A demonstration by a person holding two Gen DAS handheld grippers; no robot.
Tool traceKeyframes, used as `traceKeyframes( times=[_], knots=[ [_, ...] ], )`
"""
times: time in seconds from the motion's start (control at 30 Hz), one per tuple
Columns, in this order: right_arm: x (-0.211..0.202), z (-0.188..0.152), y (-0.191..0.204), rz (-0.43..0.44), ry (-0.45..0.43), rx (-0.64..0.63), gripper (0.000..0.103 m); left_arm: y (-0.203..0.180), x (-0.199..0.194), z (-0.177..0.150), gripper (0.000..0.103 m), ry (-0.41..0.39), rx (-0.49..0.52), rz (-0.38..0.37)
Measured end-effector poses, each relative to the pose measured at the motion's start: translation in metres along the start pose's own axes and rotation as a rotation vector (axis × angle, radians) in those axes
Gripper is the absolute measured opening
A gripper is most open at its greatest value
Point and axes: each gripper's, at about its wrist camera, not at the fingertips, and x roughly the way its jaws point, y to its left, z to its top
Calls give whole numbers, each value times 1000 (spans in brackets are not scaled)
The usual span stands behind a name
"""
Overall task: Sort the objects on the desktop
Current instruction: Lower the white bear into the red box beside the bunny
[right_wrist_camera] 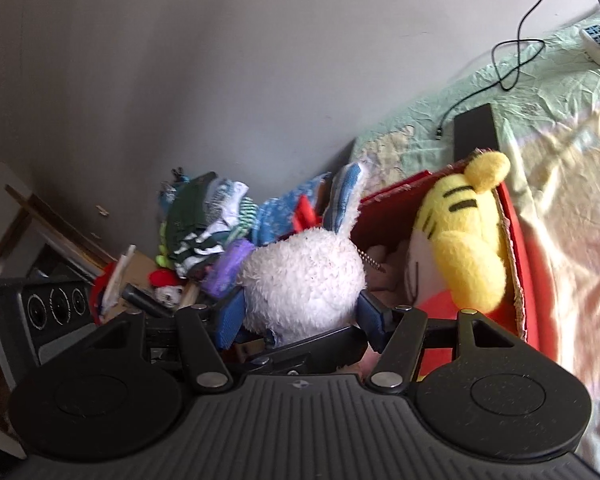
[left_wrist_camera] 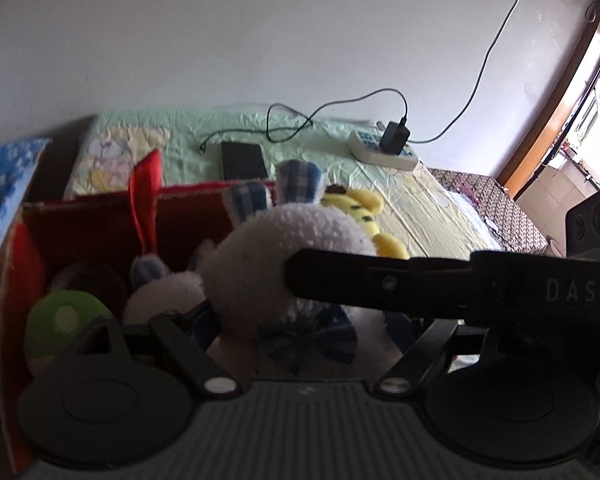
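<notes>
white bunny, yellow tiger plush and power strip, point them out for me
white bunny (right_wrist_camera: 304, 280), right wrist view, on its fluffy head
yellow tiger plush (right_wrist_camera: 460, 240), right wrist view, on its striped body
power strip (left_wrist_camera: 384, 152), left wrist view, on its white casing

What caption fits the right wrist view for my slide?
Right gripper closed on a white plush rabbit over the red box, beside a yellow striped tiger plush.

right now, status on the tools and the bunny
Right tool clamped on white bunny. Left tool grip unclear, bunny in front. Bunny at red box, yellow tiger beside it.
</notes>
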Motion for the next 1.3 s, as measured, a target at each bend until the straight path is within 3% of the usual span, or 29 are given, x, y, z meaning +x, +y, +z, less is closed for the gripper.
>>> traceKeyframes(
  times=[0.2,0.43,0.57,0.67,0.77,1.03,1.13,1.3],
  knots=[
    [4,-1,-4,-70,-48,-8,68,11,10,0,84,23,-21,-27],
    [-10,-2,-1,-131,-111,-40,64,12,21,-6,85,62,-5,-32],
    [-16,-4,1,-149,-109,-63,57,4,24,-11,86,70,25,-27],
    [-17,-4,4,-141,-82,-88,46,2,24,-12,87,79,31,-41],
    [-5,-4,5,-211,-42,-129,40,1,23,-14,87,83,47,-43],
    [28,2,6,-194,-27,-222,39,7,27,-15,84,81,52,-1],
    [34,7,-3,-187,-20,-207,38,11,32,-12,88,93,22,-31],
    [25,2,-6,-191,-23,-239,38,1,34,-17,88,95,84,-13]
  ],
)
